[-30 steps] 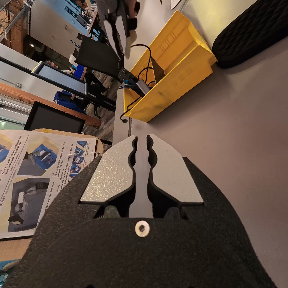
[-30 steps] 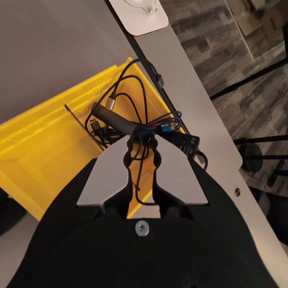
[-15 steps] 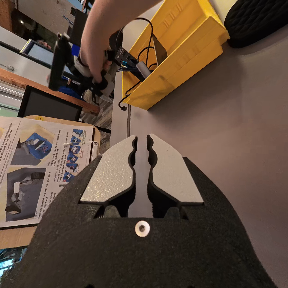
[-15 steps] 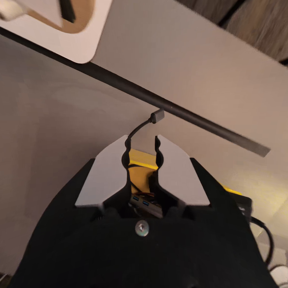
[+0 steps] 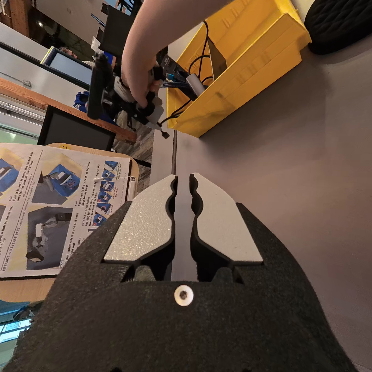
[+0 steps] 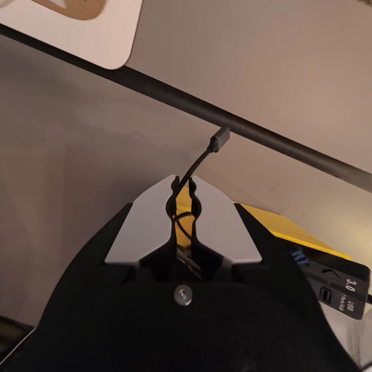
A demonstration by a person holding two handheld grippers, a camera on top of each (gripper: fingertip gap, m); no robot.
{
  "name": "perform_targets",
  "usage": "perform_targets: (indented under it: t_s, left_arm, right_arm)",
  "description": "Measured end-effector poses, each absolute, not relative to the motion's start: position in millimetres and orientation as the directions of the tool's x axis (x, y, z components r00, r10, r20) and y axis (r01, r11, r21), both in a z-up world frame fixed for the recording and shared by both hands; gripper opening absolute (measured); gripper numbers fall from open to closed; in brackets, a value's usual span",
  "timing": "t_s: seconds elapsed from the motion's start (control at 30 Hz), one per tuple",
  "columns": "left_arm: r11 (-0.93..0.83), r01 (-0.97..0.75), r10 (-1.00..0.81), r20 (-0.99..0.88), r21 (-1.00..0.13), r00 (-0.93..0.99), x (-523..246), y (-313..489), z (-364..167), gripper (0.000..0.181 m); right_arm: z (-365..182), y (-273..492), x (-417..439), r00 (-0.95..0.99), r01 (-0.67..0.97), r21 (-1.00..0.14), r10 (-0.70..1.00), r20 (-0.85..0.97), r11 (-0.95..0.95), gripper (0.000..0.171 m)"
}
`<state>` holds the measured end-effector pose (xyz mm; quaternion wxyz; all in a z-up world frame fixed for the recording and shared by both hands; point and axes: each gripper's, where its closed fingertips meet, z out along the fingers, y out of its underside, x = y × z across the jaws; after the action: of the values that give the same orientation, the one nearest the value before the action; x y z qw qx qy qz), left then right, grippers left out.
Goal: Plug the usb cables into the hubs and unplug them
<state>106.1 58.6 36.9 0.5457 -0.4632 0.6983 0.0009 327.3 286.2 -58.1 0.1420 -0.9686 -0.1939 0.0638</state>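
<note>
A yellow bin [image 5: 251,66] on the grey table holds tangled USB cables, a grey hub [image 5: 196,85] and a black hub [image 5: 170,64]. My left gripper [image 5: 183,178] is shut and empty, low over the table, well short of the bin. My right gripper [image 6: 184,179] is shut on a thin black USB cable [image 6: 193,169]; its grey plug [image 6: 220,138] hangs free beyond the fingertips. In the left wrist view a hand holds the right gripper [image 5: 157,122] at the bin's left corner. The bin [image 6: 291,239] and the black hub [image 6: 342,291] lie under it.
A printed instruction sheet on a wooden board [image 5: 60,201] lies left of my left gripper. A black quilted cushion [image 5: 342,24] sits behind the bin. A dark seam [image 6: 181,100] runs across the table. A dark monitor [image 5: 74,130] stands beyond the table edge. Left tips to right tips: about 35 cm. The dark seam [image 6: 181,100] is closer to my right gripper, around 12 cm from its tips; the left tips are 40 cm off.
My right gripper has swung from above the bin to its corner, shut on the black cable and drawn the plug end out. My left gripper has barely moved.
</note>
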Motion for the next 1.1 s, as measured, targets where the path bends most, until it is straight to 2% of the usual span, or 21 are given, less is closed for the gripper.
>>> perform_targets:
  t_s: [0.17, 0.3, 0.37, 0.5, 0.67, 0.73, 0.87, 1.1]
  left_arm:
    - [0.581, -0.637, -0.641, -0.767, -0.507, 0.026, 107, 55, 41, 0.010]
    - [0.584, -0.638, -0.638, -0.770, -0.502, 0.022, 109, 54, 41, 0.010]
    - [0.586, -0.637, -0.639, -0.769, -0.500, 0.015, 111, 53, 40, 0.010]
    - [0.592, -0.644, -0.637, -0.771, -0.485, -0.005, 117, 51, 35, 0.010]
    - [0.598, -0.648, -0.638, -0.770, -0.471, -0.029, 122, 49, 29, 0.010]
    - [0.599, -0.648, -0.640, -0.767, -0.470, -0.035, 123, 48, 27, 0.010]
    - [0.602, -0.645, -0.642, -0.766, -0.471, -0.040, 124, 47, 27, 0.010]
    - [0.602, -0.655, -0.643, -0.763, -0.456, -0.059, 128, 46, 20, 0.010]
  right_arm:
    - [-18, 268, 345, 0.900, 0.347, -0.536, 0.434, -0.040, -0.770, 0.010]
    - [5, 238, 366, 0.899, 0.221, -0.681, 0.416, -0.136, -0.699, 0.010]
    - [-1, 219, 370, 0.872, 0.154, -0.660, 0.416, -0.260, -0.735, 0.009]
    - [-33, 196, 383, 0.840, 0.084, -0.518, 0.341, -0.423, -0.851, 0.009]
    - [-40, 190, 384, 0.776, 0.018, -0.464, 0.306, -0.552, -0.886, 0.008]
    - [-44, 178, 386, 0.759, 0.038, -0.434, 0.309, -0.574, -0.900, 0.008]
    - [-61, 169, 395, 0.778, 0.053, -0.404, 0.291, -0.557, -0.913, 0.008]
    - [-62, 214, 414, 0.903, 0.006, -0.477, 0.209, -0.375, -0.879, 0.012]
